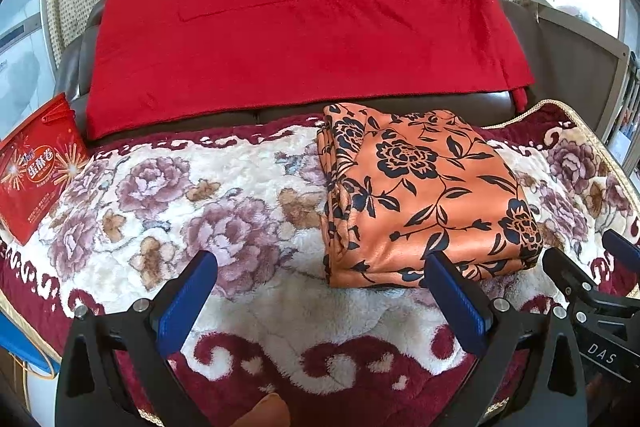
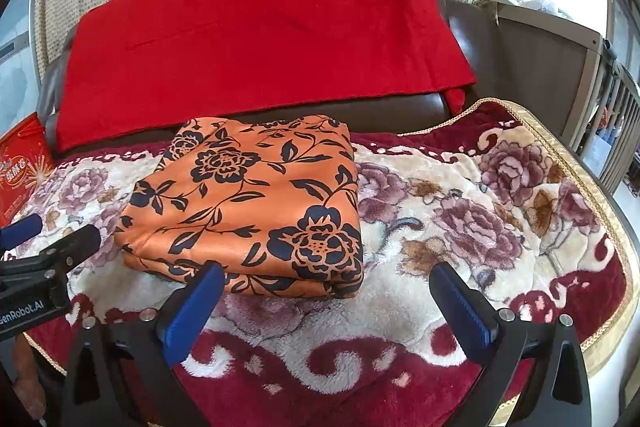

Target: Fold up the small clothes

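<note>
Garment [image 2: 248, 203] folded into a thick square on the floral blanket [image 2: 460, 219] | both your claws wide, holding nothing: left claw [image 1: 320, 283] near its left edge, right claw [image 2: 326, 291] at its near edge | fold looks done, maybe only a tidy-up left
</note>
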Tool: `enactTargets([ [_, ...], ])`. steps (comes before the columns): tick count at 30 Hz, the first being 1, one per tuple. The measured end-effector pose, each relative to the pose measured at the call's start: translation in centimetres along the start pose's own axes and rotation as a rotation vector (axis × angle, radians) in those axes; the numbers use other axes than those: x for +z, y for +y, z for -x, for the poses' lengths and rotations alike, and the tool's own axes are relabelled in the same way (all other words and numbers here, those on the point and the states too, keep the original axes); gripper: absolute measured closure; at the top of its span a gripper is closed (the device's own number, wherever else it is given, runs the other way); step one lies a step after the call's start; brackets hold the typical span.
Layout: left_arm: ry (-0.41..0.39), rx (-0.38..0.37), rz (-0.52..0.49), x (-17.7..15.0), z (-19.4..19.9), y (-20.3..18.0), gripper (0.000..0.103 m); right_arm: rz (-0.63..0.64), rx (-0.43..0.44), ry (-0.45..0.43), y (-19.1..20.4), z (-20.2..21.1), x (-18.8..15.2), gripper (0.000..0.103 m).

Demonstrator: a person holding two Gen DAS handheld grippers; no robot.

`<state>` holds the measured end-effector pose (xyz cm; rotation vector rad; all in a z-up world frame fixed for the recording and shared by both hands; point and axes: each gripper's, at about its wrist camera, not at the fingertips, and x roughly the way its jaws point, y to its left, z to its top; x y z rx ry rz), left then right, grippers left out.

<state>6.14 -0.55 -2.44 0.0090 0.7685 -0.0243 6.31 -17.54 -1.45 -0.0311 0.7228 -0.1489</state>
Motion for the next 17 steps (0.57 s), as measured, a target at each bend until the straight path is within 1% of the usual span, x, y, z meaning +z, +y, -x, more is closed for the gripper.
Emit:
enactTargets([
  [5,-0.001,0.0,0.001,0.0,0.1,0.0,0.0,0.0,-0.001,0.0,0.1,0.0,0.0,0.0],
  [10,0.004,-0.024,0.0,0.1,0.1,-0.3,0.0,-0.003,0.002,0.0,0.0,0.1,0.0,0.0],
  [14,-0.037,-0.049,-0.023,0.6,0.6,-0.7,0.0,-0.002,0.001,0.0,-0.1,0.0,0.1,0.0],
  [17,-0.057,-0.043,-0.037,1.3,0.7,-1.0,0.0,0.001,-0.001,-0.001,-0.1,-0.2,0.4,0.0],
])
